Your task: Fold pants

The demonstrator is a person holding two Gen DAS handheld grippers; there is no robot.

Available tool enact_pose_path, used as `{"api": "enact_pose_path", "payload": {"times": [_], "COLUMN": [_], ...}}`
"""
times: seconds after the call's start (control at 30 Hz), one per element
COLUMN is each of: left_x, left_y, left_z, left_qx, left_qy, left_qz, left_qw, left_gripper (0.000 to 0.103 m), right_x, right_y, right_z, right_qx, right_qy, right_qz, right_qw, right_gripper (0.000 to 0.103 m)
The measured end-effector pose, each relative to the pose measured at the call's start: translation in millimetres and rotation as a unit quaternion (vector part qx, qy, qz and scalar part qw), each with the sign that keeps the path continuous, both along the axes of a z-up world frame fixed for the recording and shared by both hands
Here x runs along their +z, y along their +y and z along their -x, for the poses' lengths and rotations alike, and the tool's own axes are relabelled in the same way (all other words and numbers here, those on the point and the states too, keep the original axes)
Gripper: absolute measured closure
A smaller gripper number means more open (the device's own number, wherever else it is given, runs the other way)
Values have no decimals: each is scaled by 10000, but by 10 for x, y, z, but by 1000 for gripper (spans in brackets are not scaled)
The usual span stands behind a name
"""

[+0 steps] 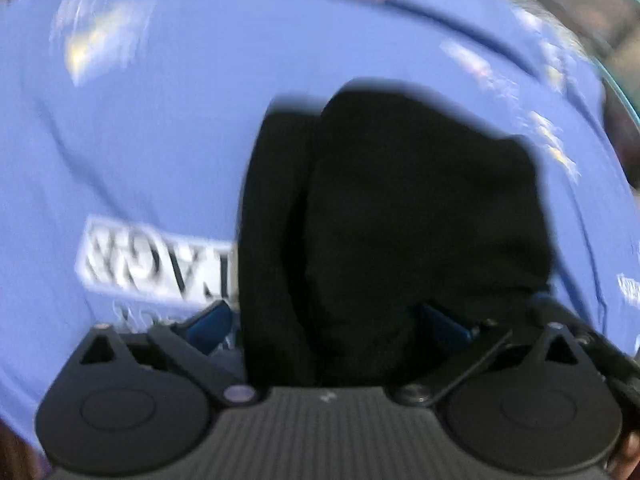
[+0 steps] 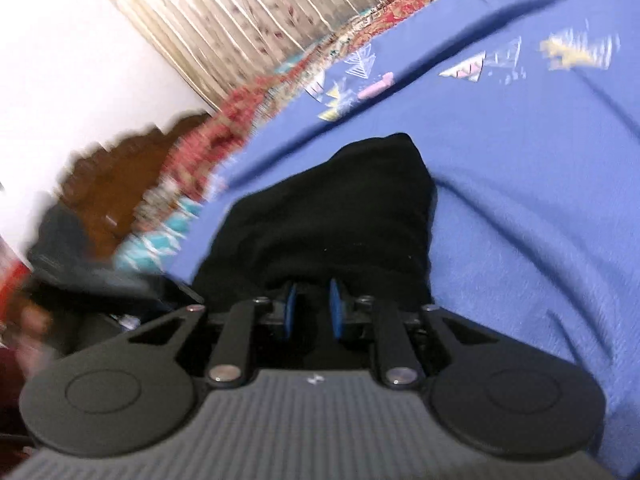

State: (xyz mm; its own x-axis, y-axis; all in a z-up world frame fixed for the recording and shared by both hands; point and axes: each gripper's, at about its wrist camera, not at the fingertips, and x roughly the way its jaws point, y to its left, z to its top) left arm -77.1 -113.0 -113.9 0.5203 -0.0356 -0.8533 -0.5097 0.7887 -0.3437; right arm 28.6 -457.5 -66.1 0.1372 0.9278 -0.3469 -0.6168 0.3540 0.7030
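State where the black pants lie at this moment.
In both wrist views the black pants lie bunched on the blue bedsheet, directly ahead of each gripper, centre frame.

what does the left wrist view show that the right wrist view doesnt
Only the left wrist view: a white printed label on the sheet, and the left gripper with its blue fingers spread wide either side of the black cloth.

Only the right wrist view: a patterned curtain, a white wall, a red patterned cover, and the right gripper with fingers close together at the cloth's edge.

Both: the black pants lying on the blue bedsheet.
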Motion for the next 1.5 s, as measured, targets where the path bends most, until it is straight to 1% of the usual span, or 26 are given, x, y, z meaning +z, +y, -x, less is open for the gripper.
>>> {"api": "enact_pose_path", "payload": {"times": [0.03,0.1,0.17,0.23,0.4,0.57,0.77,0.9,1.13,1.3,1.5], "left_x": [10,6,8,0,-8,5,4,0,-2,-9,-25], "left_y": [-22,-60,-45,-20,9,-1,-5,10,1,38,36], "left_z": [21,-6,-23,-32,-10,-41,-70,-100,-131,-152,-126], "left_qx": [70,12,-21,-63,-126,-224,-262,-344,-346,-393,-428], "left_qy": [-231,-231,-228,-260,-320,-271,-255,-238,-177,-151,-246], "left_qz": [-109,-242,-210,-194,-242,-266,-270,-272,-272,-268,-287], "left_qw": [9996,9994,9995,9995,9991,9990,9990,9988,9989,9988,9984], "left_gripper": [0,0,0,0,0,0,0,0,0,0,0], "right_x": [-43,-124,-221,-265,-226,-281,-328,-358,-380,-391,-388], "right_y": [-25,-73,-94,-83,-47,-39,-63,-96,-112,-117,-126], "right_z": [-81,-208,-311,-358,-336,-375,-352,-326,-275,-313,-299], "right_qx": [58,137,194,226,278,335,339,342,361,433,400], "right_qy": [282,798,1366,1702,1808,2093,2222,2262,2289,2363,2370], "right_qz": [-127,-358,-592,-727,-810,-939,-1011,-1032,-1066,-1068,-1067], "right_qw": [9995,9961,9887,9825,9798,9728,9692,9680,9669,9648,9648], "right_gripper": [92,94,95,96,96,96,96,96,96,96,96]}}
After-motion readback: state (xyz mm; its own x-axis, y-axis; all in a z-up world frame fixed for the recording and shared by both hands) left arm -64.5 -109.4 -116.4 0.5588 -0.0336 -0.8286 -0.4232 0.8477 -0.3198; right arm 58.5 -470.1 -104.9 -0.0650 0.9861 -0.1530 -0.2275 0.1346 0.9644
